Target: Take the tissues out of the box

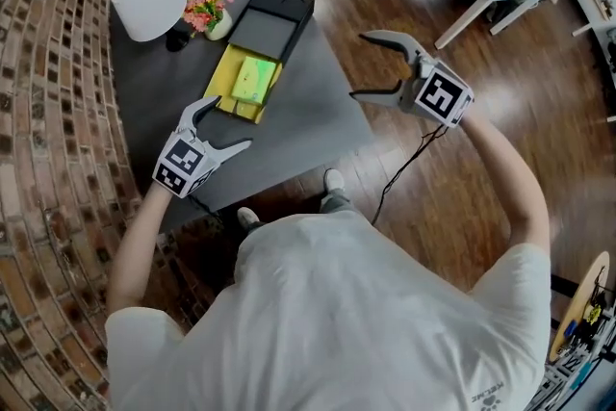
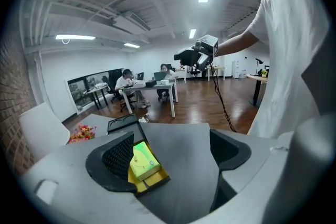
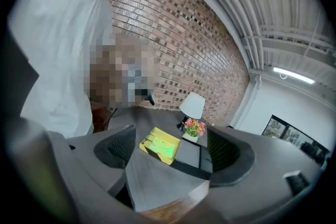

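A yellow box (image 1: 242, 88) lies open on the grey table (image 1: 318, 115) with a green tissue pack (image 1: 253, 78) inside it. My left gripper (image 1: 229, 123) hovers just in front of the box, open and holding nothing. Off the table's right edge, over the wooden floor, my right gripper (image 1: 364, 65) is raised with its jaws spread and nothing in them. In the left gripper view the tissue pack (image 2: 143, 160) sits by the left pad of the gripper (image 2: 173, 157). In the right gripper view the box (image 3: 155, 141) lies ahead of the gripper (image 3: 173, 152).
A black tray (image 1: 274, 19) lies behind the box. A white lamp (image 1: 146, 0) and a small pot of flowers (image 1: 207, 7) stand at the table's back left. A brick wall (image 1: 48, 111) runs along the left. A cable (image 1: 404, 164) trails on the floor; people sit at distant desks (image 2: 149, 86).
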The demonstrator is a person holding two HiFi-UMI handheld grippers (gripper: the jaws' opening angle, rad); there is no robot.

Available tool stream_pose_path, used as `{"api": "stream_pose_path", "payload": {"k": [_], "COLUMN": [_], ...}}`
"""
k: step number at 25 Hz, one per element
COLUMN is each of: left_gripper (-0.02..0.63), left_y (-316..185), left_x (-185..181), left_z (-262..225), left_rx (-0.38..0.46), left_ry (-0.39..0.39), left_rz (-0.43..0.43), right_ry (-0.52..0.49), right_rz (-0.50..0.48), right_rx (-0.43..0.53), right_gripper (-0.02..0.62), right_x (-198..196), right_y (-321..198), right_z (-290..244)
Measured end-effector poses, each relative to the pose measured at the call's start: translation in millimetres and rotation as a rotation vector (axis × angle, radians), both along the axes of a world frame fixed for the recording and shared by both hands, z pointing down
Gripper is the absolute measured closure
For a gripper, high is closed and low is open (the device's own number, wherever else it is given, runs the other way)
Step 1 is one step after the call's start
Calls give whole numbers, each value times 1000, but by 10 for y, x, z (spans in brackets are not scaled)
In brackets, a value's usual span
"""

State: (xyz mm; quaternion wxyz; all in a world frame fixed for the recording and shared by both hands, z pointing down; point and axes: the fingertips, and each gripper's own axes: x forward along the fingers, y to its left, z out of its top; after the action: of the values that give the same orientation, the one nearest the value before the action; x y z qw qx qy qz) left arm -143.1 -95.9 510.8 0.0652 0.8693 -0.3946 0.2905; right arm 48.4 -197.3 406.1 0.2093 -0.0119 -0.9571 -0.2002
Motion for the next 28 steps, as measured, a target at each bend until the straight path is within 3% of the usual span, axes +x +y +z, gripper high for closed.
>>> {"api": "stream_pose_path", "payload": {"k": [11,18,23,28], "left_gripper": [150,149,146,130], "left_y": [-386,-706,-1030,-1289], "left_x": [10,-243,-396,-509], "left_z": [453,991,1271,1604], "left_rx": [-75,-205,-265,-331], "left_ry": [150,141,150,138], "left_rz": [-152,-297,-406,-461], "right_ry": [-80,-78,-161,-202], "right_rz": [91,119,180,229], "right_rx": [-120,-166,-242,-295], "right_gripper": [172,172,172,172], "right_x": [-49,-155,-217,-194], "right_y": [-135,-82,-69,-42], "right_z": [323,559,619,698]}}
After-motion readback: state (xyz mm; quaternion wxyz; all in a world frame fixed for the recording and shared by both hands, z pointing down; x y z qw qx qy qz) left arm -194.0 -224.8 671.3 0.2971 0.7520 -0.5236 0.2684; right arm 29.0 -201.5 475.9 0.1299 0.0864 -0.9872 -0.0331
